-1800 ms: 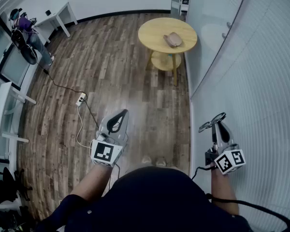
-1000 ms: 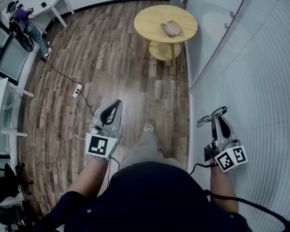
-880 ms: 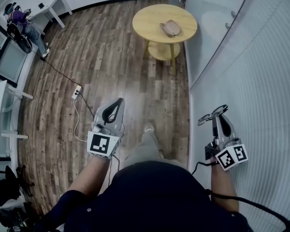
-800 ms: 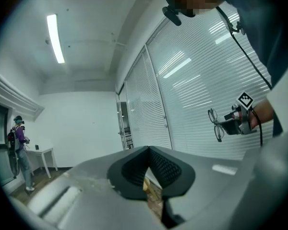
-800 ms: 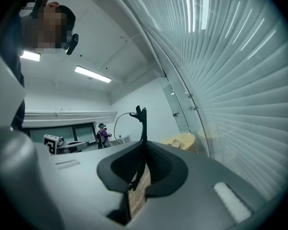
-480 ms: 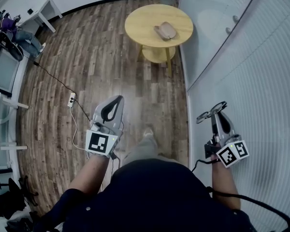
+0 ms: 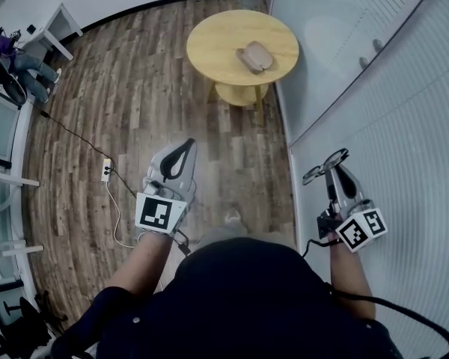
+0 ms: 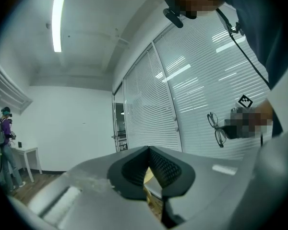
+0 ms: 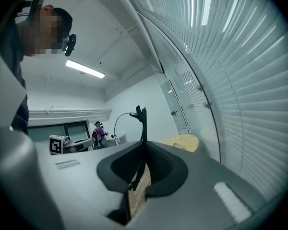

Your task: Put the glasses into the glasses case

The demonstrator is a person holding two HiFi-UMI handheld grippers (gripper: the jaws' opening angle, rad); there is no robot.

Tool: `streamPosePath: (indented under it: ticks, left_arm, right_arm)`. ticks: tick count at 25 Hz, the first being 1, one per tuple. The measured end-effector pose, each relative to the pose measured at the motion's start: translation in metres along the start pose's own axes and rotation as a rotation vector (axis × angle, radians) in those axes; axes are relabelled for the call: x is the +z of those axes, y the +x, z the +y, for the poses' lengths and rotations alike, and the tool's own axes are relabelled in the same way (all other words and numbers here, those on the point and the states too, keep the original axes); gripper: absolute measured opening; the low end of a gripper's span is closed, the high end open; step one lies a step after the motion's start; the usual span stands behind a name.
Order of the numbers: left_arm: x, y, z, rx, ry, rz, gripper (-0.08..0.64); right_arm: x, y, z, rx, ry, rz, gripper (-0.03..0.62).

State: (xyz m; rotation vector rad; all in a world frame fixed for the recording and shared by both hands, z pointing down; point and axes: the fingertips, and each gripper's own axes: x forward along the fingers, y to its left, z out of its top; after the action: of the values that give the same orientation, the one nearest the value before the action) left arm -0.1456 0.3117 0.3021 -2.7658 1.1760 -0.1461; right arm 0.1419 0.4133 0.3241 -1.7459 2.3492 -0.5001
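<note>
A brown glasses case (image 7: 254, 57) lies shut on a round wooden table (image 7: 217, 47) far ahead in the head view. My right gripper (image 7: 333, 169) is shut on a pair of dark-rimmed glasses (image 7: 322, 167), held at waist height beside the blinds. In the right gripper view the glasses (image 9: 142, 121) stick up from between the jaws of the right gripper (image 9: 145, 147), with the table (image 9: 181, 141) beyond. My left gripper (image 7: 187, 146) hangs over the wood floor, shut and holding nothing. In the left gripper view its jaws (image 8: 148, 151) meet, and the glasses (image 8: 216, 128) show at the right.
A wall of white blinds (image 7: 389, 118) runs along the right. A power strip with its cable (image 7: 105, 170) lies on the floor at the left. A white desk (image 7: 56, 22) and a person (image 7: 7, 54) are at the far left. The table has a lower shelf (image 7: 236, 94).
The view has advanced across the floor: the table and case now sit nearer and lower in the head view. Both grippers travelled along, the glasses still in the right one.
</note>
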Motion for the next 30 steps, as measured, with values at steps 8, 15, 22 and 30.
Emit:
streamPosePath:
  ticks: [8, 15, 22, 30]
  left_arm:
    - [0.0, 0.041, 0.03, -0.041, -0.034, -0.024, 0.006]
    - [-0.021, 0.077, 0.051, -0.017, -0.062, 0.0, 0.006]
    - [-0.018, 0.123, 0.093, 0.045, -0.048, 0.055, 0.006]
    - [-0.006, 0.196, 0.117, 0.07, -0.018, 0.06, 0.006]
  right_arm:
    - [0.011, 0.027, -0.003, -0.045, -0.017, 0.0, 0.028]
    - [0.012, 0.071, -0.039, -0.045, 0.0, 0.039, 0.028]
    - [0.04, 0.148, -0.064, 0.023, -0.018, 0.059, 0.028]
    - [0.058, 0.22, -0.116, 0.082, -0.02, 0.076, 0.028]
